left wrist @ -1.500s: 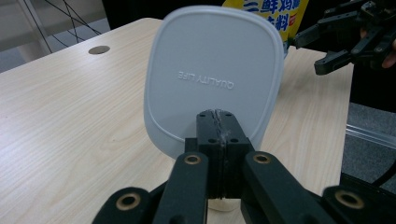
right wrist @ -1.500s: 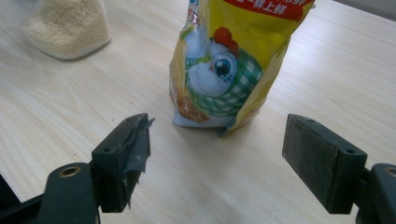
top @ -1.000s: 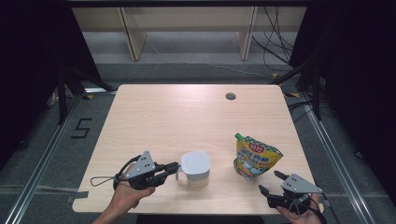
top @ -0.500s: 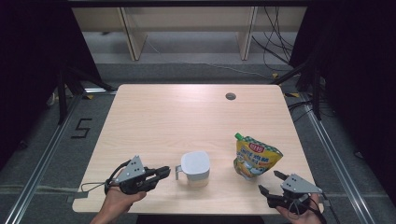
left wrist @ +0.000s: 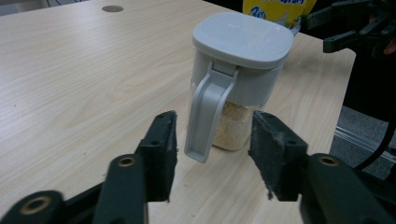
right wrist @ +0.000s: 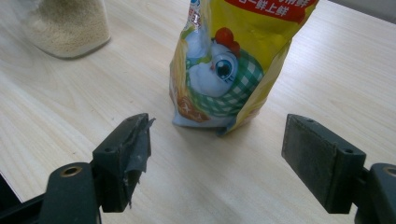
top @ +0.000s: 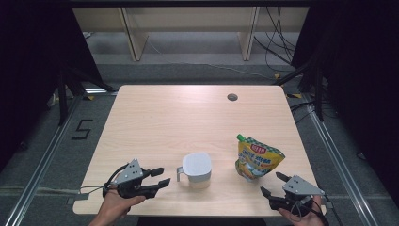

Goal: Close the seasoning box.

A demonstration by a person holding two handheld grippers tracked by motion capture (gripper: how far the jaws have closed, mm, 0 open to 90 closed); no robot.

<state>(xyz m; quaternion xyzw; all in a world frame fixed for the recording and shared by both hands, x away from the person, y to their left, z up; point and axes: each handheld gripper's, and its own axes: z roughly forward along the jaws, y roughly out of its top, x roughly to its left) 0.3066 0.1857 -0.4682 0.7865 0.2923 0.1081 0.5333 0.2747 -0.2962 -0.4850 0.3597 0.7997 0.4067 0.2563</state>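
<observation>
A white-lidded clear jar (top: 196,168) with pale grains in it stands near the table's front edge, its handle (left wrist: 208,116) turned toward my left gripper (top: 162,175). The left gripper (left wrist: 214,119) is open; its jaws have just been opening. The handle's lower end sits in the gap between the pads, and neither pad touches it. A yellow pouch (top: 258,157) with a cartoon chicken and a green cap stands upright to the jar's right. My right gripper (top: 270,182) is open just in front of the pouch (right wrist: 233,56), nothing between its pads (right wrist: 126,149).
The wooden table (top: 188,122) has a round cable hole (top: 232,97) at the back right. Both hands rest at the front edge. Shelving and cables lie on the floor beyond the far edge.
The left gripper's jaws went from shut to open in front of the jar's handle, and the left hand sank a little toward the table. The right gripper kept still.
</observation>
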